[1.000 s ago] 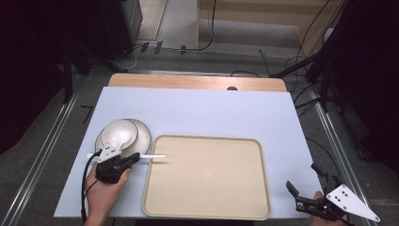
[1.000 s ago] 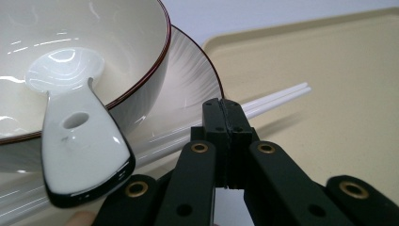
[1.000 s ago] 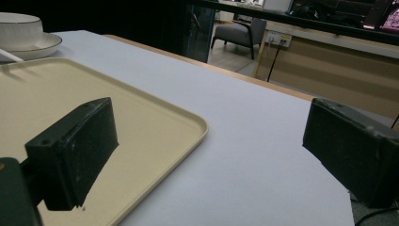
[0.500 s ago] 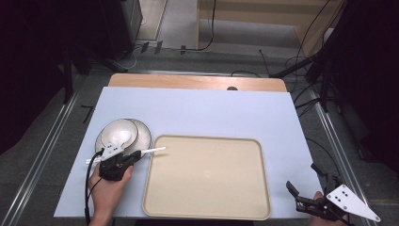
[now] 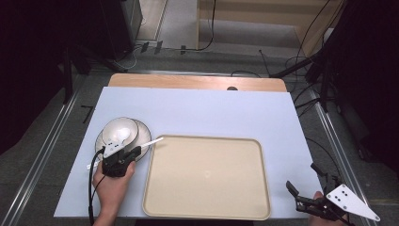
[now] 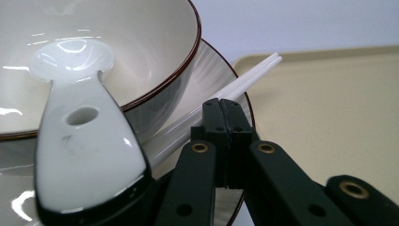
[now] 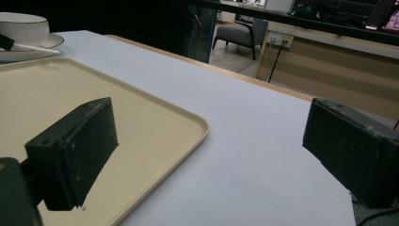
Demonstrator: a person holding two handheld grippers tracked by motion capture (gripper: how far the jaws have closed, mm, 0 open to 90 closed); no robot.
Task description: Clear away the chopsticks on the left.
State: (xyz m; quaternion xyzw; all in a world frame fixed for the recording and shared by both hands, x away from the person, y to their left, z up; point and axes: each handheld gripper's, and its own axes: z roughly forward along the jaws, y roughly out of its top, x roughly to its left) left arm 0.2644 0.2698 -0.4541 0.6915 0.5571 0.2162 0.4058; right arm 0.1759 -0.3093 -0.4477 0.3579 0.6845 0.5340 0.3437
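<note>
A person's left claw (image 5: 134,151) clamps a pair of white chopsticks (image 5: 151,141) at the near-left of the pale blue surface (image 5: 211,113), its black jaws pressed together on the sticks partway along their length. In the left gripper view the chopsticks (image 6: 244,82) run out past the closed jaws, lying across the rim of a grey plate (image 6: 214,70) that carries a brown-rimmed bowl (image 6: 141,42) with a white ceramic spoon (image 6: 80,122) leaning in it. Seen from above, the sticks' long axis slants from the near-left, by the hand (image 5: 113,188), up toward the far-right, their free tips reaching just to the far-left corner of the empty beige tray (image 5: 207,176). The tray lies directly to the right of the claw, touching or nearly touching the plate (image 5: 101,139); the left hand is much the nearer to it. The right claw (image 5: 308,193) hovers well apart at the near-right corner of the surface, jaws spread wide and holding nothing, with the tray's edge (image 7: 188,117) before it. Any transfer of the chopsticks to the tray would likely call for a short move rightward along their own axis.
</note>
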